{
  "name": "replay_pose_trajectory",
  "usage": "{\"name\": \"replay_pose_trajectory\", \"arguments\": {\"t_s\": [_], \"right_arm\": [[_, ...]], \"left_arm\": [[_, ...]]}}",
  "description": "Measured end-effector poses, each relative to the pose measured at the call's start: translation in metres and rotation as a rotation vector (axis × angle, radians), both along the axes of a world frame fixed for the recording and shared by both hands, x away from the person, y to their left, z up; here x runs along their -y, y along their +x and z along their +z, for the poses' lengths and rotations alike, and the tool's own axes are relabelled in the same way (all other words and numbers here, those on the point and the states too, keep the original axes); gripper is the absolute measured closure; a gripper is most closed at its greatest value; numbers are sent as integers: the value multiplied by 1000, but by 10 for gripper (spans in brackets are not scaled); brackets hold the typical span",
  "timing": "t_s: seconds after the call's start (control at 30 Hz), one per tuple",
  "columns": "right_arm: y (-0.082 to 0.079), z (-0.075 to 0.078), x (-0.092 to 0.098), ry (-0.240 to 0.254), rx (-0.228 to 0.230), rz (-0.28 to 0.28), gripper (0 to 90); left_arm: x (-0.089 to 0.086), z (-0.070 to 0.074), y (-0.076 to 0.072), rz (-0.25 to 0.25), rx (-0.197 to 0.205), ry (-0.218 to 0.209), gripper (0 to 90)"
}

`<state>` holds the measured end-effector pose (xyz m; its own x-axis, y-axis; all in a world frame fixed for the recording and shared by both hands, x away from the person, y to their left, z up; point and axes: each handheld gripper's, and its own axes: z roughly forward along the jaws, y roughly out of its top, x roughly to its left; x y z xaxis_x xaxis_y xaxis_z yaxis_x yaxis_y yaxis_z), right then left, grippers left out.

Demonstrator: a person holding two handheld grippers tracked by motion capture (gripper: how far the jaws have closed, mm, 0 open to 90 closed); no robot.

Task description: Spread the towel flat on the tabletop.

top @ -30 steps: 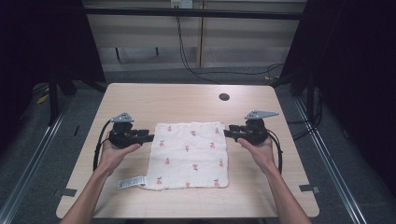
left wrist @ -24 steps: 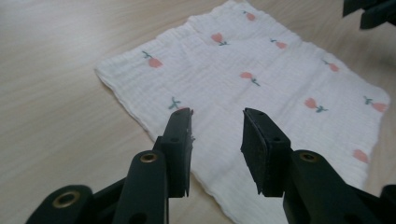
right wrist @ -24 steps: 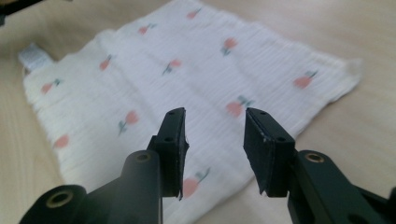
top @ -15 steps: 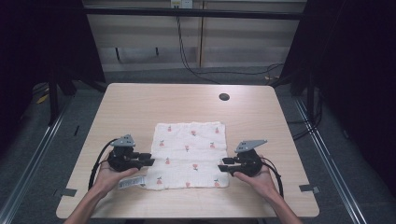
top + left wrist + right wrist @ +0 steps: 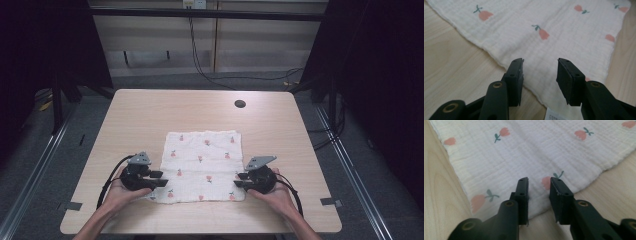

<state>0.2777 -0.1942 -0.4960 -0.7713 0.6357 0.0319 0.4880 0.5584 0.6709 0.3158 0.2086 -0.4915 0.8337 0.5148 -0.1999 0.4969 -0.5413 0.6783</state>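
A white cloth (image 5: 202, 165) printed with pink tulips lies flat on the wooden table (image 5: 150, 115). My left gripper (image 5: 161, 179) rests at its near left corner, pointing right. In the left gripper view the cloth (image 5: 549, 32) lies flat under the gripper (image 5: 539, 66). Those jaws have just been opening and stand apart over the hem, gripping nothing. My right gripper (image 5: 238, 180) sits at the near right corner, pointing left. Over the cloth (image 5: 536, 152) this gripper (image 5: 539, 183) has just been closing its jaws. A narrow gap remains, with flat cloth showing through it.
A white label (image 5: 554, 116) sticks out from the hem below the left jaws. A dark round hole (image 5: 240, 104) sits in the table's far right part. Grey tape marks (image 5: 73, 205) (image 5: 330, 202) lie near both front corners. Bare tabletop surrounds the cloth.
Both grippers have come from the cloth's far corners toward the person to its near corners and sunk lower. Over the last half second they have stayed in place. The cloth lies as before.
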Motion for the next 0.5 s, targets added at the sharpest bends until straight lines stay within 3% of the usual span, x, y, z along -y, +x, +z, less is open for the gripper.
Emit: {"name": "replay_pose_trajectory", "arguments": {"t_s": [0.13,0.2,0.23,0.27,0.37,0.4,0.47,0.5], "right_arm": [[-6,0,7,1,-1,-17,855],[-7,0,8,-2,5,-16,864],[-9,0,9,-10,9,-18,874],[-9,0,9,-10,9,-18,874],[-11,0,11,7,-6,-18,880],[-11,0,14,28,-24,-16,884],[-12,0,14,26,-29,-10,884],[-12,2,15,11,-32,-4,887]], "left_arm": [[6,-1,-7,-29,13,17,550],[8,-2,-8,-41,15,34,558],[13,-2,-10,-71,8,30,624],[13,-2,-10,-71,8,30,640],[24,-1,-17,-108,31,61,634],[26,-2,-18,-111,36,60,692],[27,-2,-19,-117,43,59,720],[27,-3,-20,-111,43,52,781]]}}
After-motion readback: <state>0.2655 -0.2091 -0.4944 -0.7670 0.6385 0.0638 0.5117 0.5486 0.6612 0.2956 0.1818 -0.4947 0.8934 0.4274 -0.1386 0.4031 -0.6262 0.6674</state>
